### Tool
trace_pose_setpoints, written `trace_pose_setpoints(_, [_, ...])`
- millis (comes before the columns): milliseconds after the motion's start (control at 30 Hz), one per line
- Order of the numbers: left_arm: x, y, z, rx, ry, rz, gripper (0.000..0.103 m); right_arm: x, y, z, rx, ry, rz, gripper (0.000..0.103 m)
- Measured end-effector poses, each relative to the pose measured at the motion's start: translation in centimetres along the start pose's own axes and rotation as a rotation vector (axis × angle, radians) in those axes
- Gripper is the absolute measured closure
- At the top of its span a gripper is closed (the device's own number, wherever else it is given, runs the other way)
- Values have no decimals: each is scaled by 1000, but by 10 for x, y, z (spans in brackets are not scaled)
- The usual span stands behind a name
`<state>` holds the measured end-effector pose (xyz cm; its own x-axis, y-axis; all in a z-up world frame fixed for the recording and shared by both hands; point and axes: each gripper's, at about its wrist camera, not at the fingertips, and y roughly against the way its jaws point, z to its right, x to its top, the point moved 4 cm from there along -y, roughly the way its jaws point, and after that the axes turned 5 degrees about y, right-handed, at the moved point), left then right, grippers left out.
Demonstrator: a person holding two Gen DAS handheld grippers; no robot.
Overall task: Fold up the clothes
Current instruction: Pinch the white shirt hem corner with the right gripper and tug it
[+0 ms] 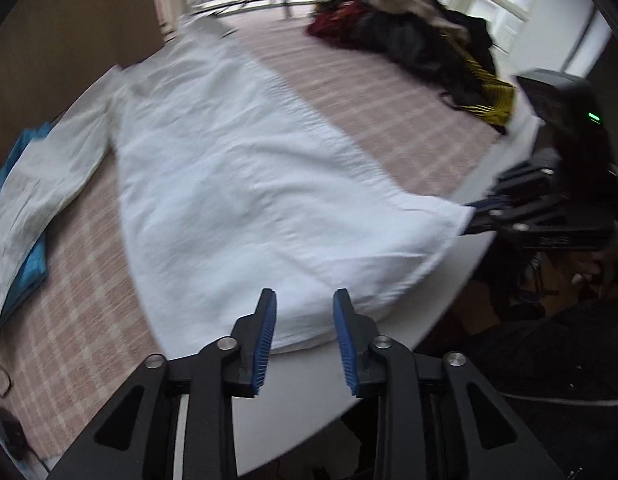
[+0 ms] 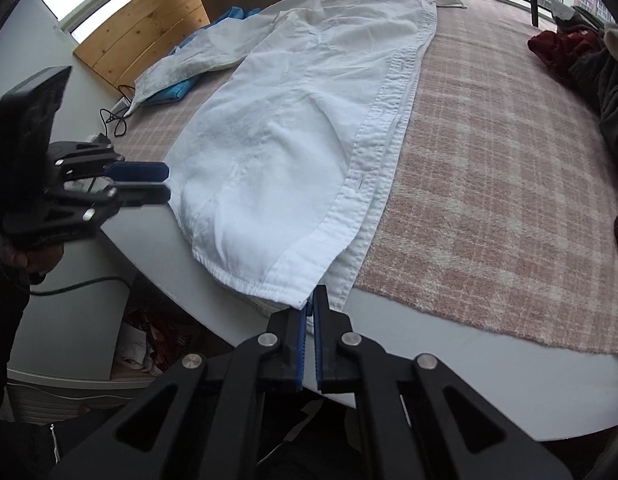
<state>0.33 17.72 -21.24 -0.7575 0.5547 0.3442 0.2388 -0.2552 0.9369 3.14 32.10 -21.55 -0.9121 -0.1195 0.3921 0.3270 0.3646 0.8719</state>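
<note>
- Blue pads of the left gripper [image 1: 305,340] fill the bottom middle of the left wrist view. Its jaws stand wide apart and hold nothing. They sit just by the near hem of the white shirt [image 1: 245,184].
- At the bottom middle of the right wrist view, the right gripper [image 2: 311,312] has its jaws almost together. They pinch the bottom corner of the shirt, right by the button strip [image 2: 383,120].
- Most of the shirt lies spread on the pink checked cloth [image 2: 489,168]. It looks folded in half along the button strip, and its hem hangs a little over the white table edge [image 2: 449,360].
- One sleeve [image 1: 41,176] lies out at the left of the left wrist view, on top of something blue [image 1: 27,268].
- At the upper right of that view sits a dark pile of clothes [image 1: 421,40].
- I think the shirt is being folded or smoothed. To do it well, grab the other hem corner, keep the hem tight and move both corners together so edges line up.
- I can read no words or labels.
</note>
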Motion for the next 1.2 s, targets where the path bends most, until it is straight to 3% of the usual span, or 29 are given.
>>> trace_pose_setpoints(67, [5,0,23,-21,-65,5,63,-3,-2,2,21,-20,5,100])
trace_pose_setpoints(333, [22,0,113,-104,-319,25,63,-4,-2,1,51,-41,8,100])
trace_pose_setpoints(367, [24,1,107,-100,-300,31,64,-4,-2,0,55,-40,9,100])
trace_pose_setpoints(533, [31,7,78,-78,-204,61,97,-6,-1,2,58,-48,0,99])
trace_pose_setpoints(967, [47,21,2,-21,45,138,99,-10,2,-4,47,-14,-12,100])
trace_pose_setpoints(1200, [42,27,-2,-33,52,155,99,-12,-3,5,-52,32,-64,99])
